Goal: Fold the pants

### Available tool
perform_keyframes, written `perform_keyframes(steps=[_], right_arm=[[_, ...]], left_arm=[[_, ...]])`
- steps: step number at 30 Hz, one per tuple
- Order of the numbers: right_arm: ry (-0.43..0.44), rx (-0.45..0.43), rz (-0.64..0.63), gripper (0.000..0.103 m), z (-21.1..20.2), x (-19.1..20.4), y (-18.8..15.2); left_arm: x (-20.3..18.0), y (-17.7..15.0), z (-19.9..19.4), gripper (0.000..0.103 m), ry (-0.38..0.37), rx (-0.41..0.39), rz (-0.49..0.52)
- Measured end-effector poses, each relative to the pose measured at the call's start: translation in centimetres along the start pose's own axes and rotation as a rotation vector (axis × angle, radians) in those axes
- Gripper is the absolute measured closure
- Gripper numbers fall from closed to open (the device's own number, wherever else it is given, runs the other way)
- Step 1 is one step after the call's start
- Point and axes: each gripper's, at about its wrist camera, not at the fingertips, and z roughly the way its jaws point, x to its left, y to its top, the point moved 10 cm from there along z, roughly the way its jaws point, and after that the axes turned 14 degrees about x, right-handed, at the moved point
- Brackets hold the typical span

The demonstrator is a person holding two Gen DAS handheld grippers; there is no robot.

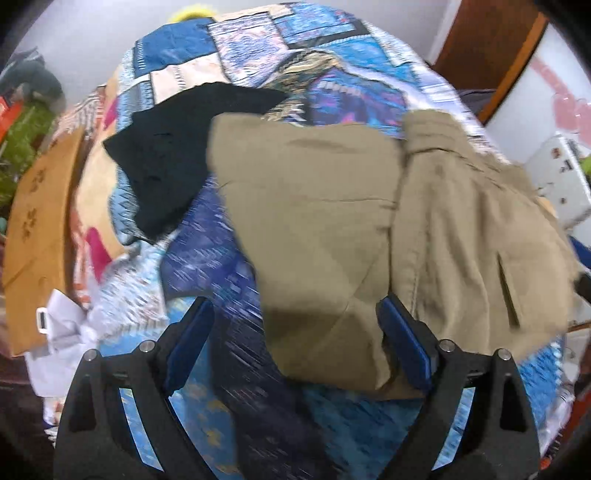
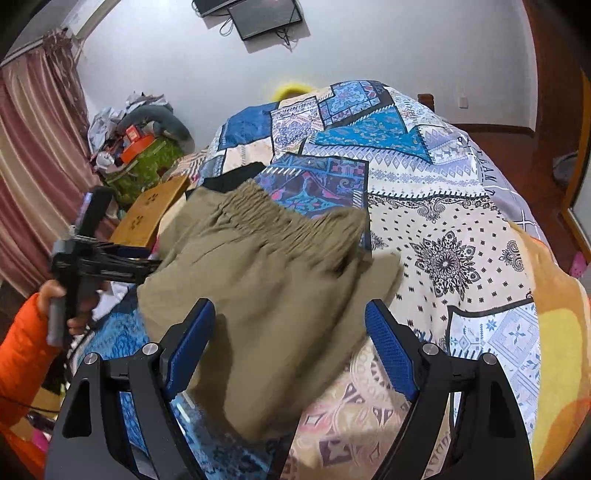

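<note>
You are facing a white wall [image 2: 369, 48] with 1 dark screen [image 2: 266, 16] mounted high. Pink striped curtains [image 2: 33, 155] hang at your left. A patchwork quilt [image 2: 424, 192] covers the bed; a brown wooden door [image 1: 484, 48] stands right.

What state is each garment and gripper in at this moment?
khaki pants: partly folded, lying on the quilt, held by neither gripper.
black garment: crumpled, its edge under the pants.
left gripper: open, pants fabric between its fingers.
right gripper: open over the pants.
</note>
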Motion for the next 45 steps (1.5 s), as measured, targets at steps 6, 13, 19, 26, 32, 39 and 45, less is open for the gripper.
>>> perform_keyframes(steps=[6, 13, 19, 26, 32, 39, 45], right_arm=[[0.005, 0.028, 0.040, 0.024, 1.6, -1.8, -0.5], [0.016, 0.026, 0.057, 0.039, 1.3, -2.6, -1.4], [-0.012, 0.023, 0.076, 0.051, 0.3, -4.0, -1.5], [0.001, -0.006, 0.089, 0.053, -0.2, -4.6, 0.6], [0.005, 0.042, 0.073, 0.059, 2.8, -4.6, 1.8], [-0.034, 0.067, 0.052, 0.076, 3.8, -5.6, 1.4], [-0.044, 0.054, 0.090, 0.065, 2.3, -6.4, 2.1]], left_arm=[[0.9, -0.6, -0.3, 0.011, 0.055, -0.043, -0.022], [4.8, -2.9, -0.3, 0.011, 0.132, -0.052, -0.051], [7.9, -3.2, -1.2, 0.018, 0.174, -0.054, -0.109], [6.2, 1.9, -4.6, 0.018, 0.085, -0.170, -0.083], [5.4, 4.6, -1.0, 0.059, 0.100, -0.099, -0.079], [6.0, 4.0, 1.6, 0.066, 0.171, -0.065, -0.068], [6.9, 3.9, 0.1, 0.061, 0.115, -0.073, -0.088]])
